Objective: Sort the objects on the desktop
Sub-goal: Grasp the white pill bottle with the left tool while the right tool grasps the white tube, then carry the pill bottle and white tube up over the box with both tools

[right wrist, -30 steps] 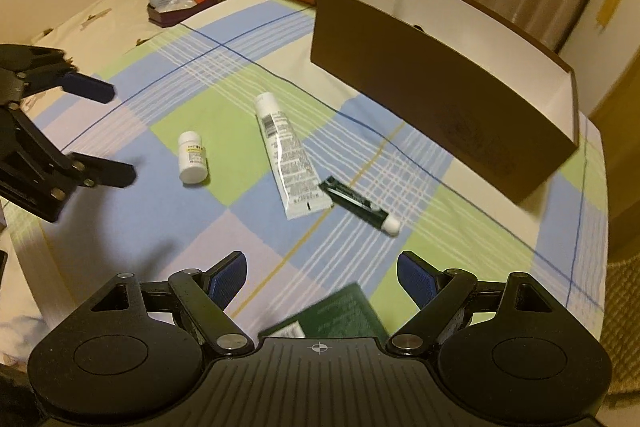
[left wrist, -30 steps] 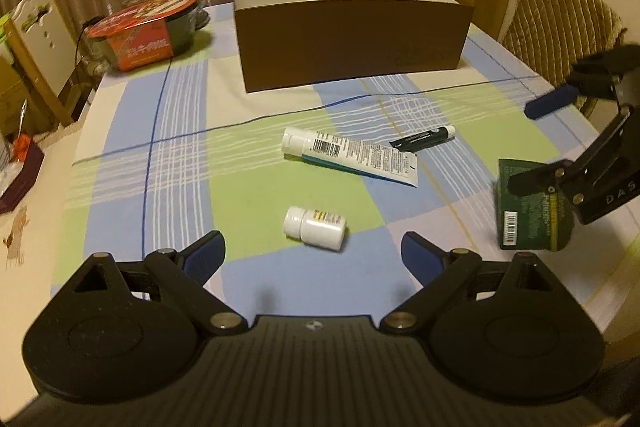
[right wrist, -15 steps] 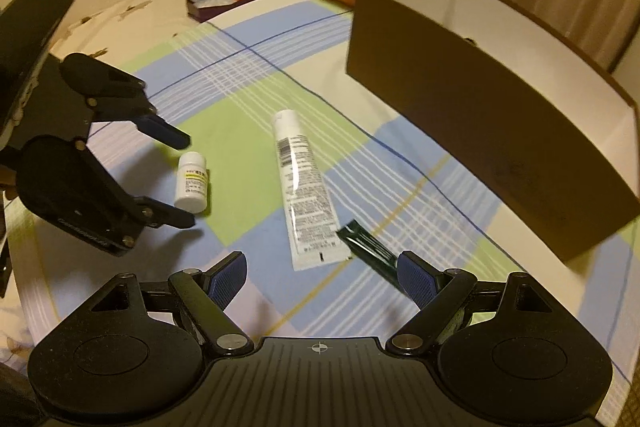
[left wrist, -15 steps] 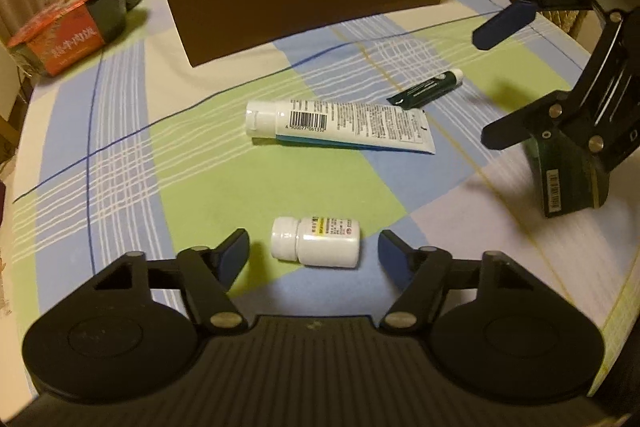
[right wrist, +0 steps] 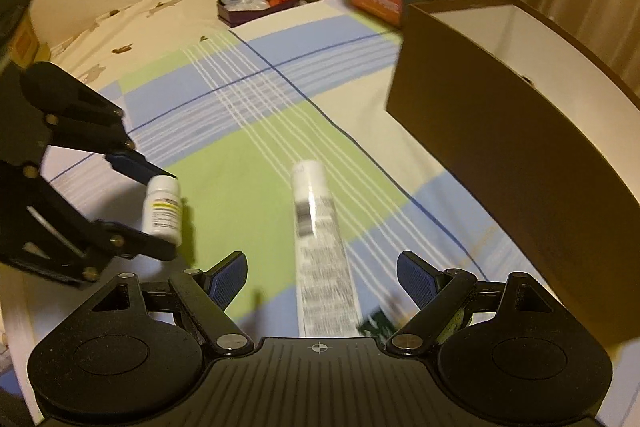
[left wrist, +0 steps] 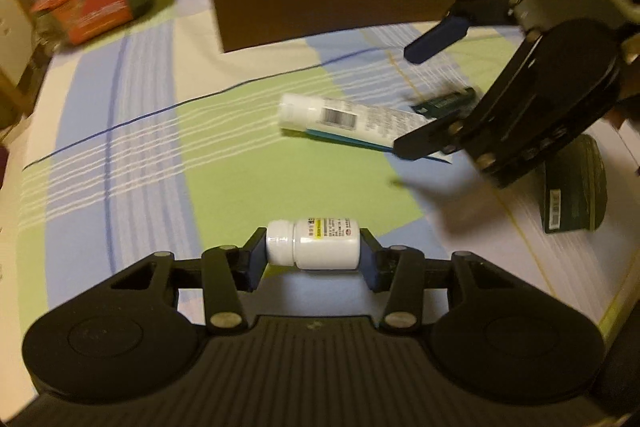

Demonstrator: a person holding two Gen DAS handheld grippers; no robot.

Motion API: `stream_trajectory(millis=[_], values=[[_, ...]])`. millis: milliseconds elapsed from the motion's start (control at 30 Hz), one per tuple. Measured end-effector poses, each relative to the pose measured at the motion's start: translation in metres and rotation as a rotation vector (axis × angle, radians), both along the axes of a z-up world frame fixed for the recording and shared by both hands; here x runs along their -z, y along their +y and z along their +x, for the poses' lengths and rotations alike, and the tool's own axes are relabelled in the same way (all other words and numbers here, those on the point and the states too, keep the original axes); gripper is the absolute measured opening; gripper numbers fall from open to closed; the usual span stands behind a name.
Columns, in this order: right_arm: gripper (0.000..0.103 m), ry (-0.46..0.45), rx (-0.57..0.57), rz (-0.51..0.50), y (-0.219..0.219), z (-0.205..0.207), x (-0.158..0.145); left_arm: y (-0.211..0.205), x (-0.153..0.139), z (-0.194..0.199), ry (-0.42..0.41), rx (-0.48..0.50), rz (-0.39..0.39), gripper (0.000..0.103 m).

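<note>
Clamping the small white plastic pill bottle (left wrist: pixel 313 243) end to end, the left gripper (left wrist: pixel 313 259) has its blue pads tight on cap and base; from the right wrist view the bottle looks tipped, whether it's clear of the cloth I can't tell. Right gripper (right wrist: pixel 322 277) is wide open, holding nothing, hovering low over the long white squeeze tube (right wrist: pixel 318 247), fingers either side of the tube's lower half. Beyond that: a dark green pen-like stick (left wrist: pixel 444 103) beside the tube's flat end, a dark green carton (left wrist: pixel 572 195) further out on the checked blue-green tablecloth (left wrist: pixel 140 147). Large brown open-topped cardboard box (right wrist: pixel 520 131) sits at the back; the inside that shows is bare white. Progress: one item gripped, tube, stick and carton lie outside the box. Count: one bottle, one tube, one stick, one carton, one box, two grippers.
</note>
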State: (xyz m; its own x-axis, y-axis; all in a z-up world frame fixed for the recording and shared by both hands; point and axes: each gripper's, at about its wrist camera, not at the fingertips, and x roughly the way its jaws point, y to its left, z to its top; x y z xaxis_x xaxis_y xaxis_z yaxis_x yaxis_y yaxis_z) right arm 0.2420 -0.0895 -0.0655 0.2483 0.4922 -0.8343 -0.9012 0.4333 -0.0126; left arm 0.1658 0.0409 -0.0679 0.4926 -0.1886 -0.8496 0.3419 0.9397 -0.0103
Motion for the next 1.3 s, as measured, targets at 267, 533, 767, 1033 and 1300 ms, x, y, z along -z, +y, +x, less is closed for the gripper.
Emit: stream_trajectory(millis=[267, 533, 767, 1033, 1300], values=[[0.083, 0.007, -0.041, 0.000, 0.034, 0.016, 0.016, 0.019, -0.011, -0.007, -0.009, -0.100, -0.007, 0.042], [0.054, 0.032, -0.056, -0.027, 0.038, 0.029, 0.028, 0.023, -0.014, -0.011, -0.010, -0.137, -0.025, 0.042], [0.028, 0.019, -0.045, 0.019, 0.027, 0.027, 0.015, 0.022, -0.017, -0.009, -0.020, -0.140, -0.022, 0.042], [0.028, -0.048, 0.001, 0.075, 0.012, 0.027, -0.023, 0.021, -0.031, 0.000, -0.058, -0.128, -0.018, 0.042], [0.028, -0.105, 0.062, 0.111, -0.009, 0.030, -0.064, 0.009, -0.055, 0.016, -0.117, -0.087, -0.022, 0.042]])
